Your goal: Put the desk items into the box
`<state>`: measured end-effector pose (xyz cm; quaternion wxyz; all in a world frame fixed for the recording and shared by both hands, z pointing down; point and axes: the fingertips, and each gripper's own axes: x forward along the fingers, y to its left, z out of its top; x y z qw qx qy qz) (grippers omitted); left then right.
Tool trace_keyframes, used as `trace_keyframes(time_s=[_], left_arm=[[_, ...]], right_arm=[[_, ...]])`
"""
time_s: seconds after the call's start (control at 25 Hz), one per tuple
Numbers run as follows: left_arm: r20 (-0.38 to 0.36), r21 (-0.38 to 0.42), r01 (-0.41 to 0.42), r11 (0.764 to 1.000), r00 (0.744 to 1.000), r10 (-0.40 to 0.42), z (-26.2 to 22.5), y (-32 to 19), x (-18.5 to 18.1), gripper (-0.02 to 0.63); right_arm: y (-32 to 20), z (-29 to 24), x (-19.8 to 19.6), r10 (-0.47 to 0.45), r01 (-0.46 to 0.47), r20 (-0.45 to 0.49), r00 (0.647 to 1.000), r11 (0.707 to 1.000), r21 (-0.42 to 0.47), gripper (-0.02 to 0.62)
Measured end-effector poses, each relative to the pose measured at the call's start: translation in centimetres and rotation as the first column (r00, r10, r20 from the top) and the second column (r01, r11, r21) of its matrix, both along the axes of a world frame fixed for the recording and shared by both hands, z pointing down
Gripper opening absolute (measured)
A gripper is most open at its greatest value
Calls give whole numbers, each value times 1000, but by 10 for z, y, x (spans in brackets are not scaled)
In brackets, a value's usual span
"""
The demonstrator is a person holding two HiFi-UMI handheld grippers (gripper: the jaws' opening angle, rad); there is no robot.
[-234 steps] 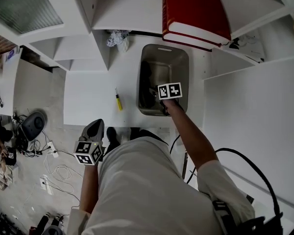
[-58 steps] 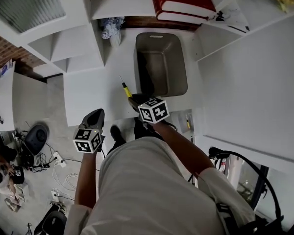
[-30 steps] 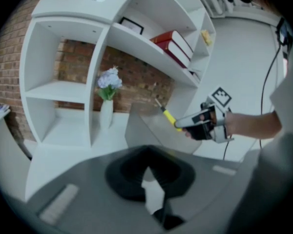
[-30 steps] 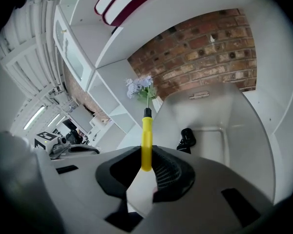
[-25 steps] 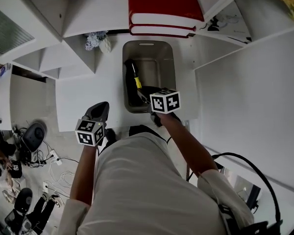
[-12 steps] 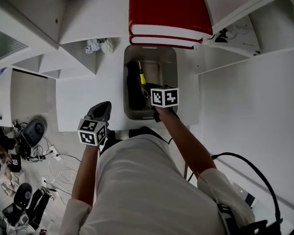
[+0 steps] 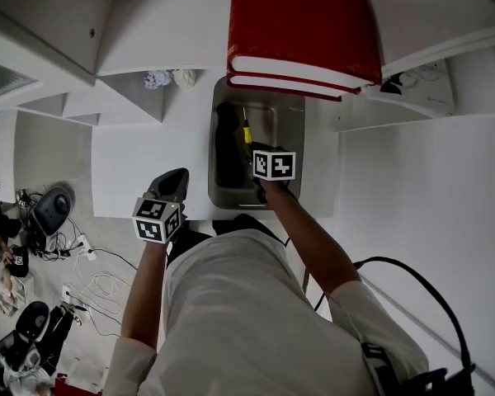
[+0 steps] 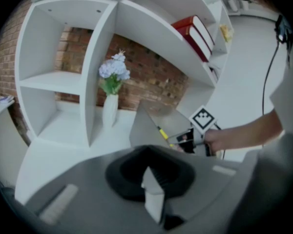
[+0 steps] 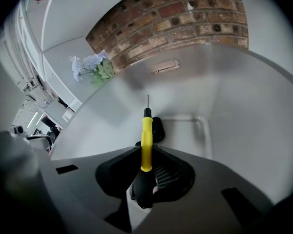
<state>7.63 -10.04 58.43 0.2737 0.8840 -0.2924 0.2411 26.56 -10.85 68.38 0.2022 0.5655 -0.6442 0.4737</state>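
Observation:
A grey box (image 7: 217, 190) stands on the white desk under the shelf. My right gripper (image 7: 254, 149) is over its inside, shut on a screwdriver (image 7: 247, 132) with a yellow and black handle. In the right gripper view the screwdriver (image 9: 146, 140) points forward from the jaws of that gripper (image 9: 145, 179) toward the box's far wall (image 9: 219, 96). A dark item (image 7: 226, 151) lies along the left side of the box. My left gripper (image 7: 172, 186) hangs at the desk's front edge, left of the box. In its own view that gripper (image 8: 154, 189) has its jaws together on nothing.
Two red books (image 7: 305, 31) lie on the shelf, overhanging the box's far end. A white vase of flowers (image 8: 111, 89) stands in a shelf bay left of the box. White shelf dividers rise behind the desk. Cables and gear litter the floor (image 7: 58, 246) at left.
The right gripper has carried the screwdriver from the box's near end deeper over its inside. The left gripper has stayed at the desk's front edge.

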Motion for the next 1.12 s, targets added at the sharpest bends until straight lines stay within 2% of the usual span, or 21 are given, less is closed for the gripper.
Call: trace_keyframes(time_s=[0.44, 1.12], left_arm=[[16, -36, 49, 998, 999, -48, 9, -2, -8, 3], [44, -63, 82, 995, 996, -79, 22, 2, -23, 3]], right_arm=[[-3, 61, 12, 21, -25, -25, 999, 989, -147, 60], [5, 120, 21, -15, -10, -88, 996, 959, -282, 60]])
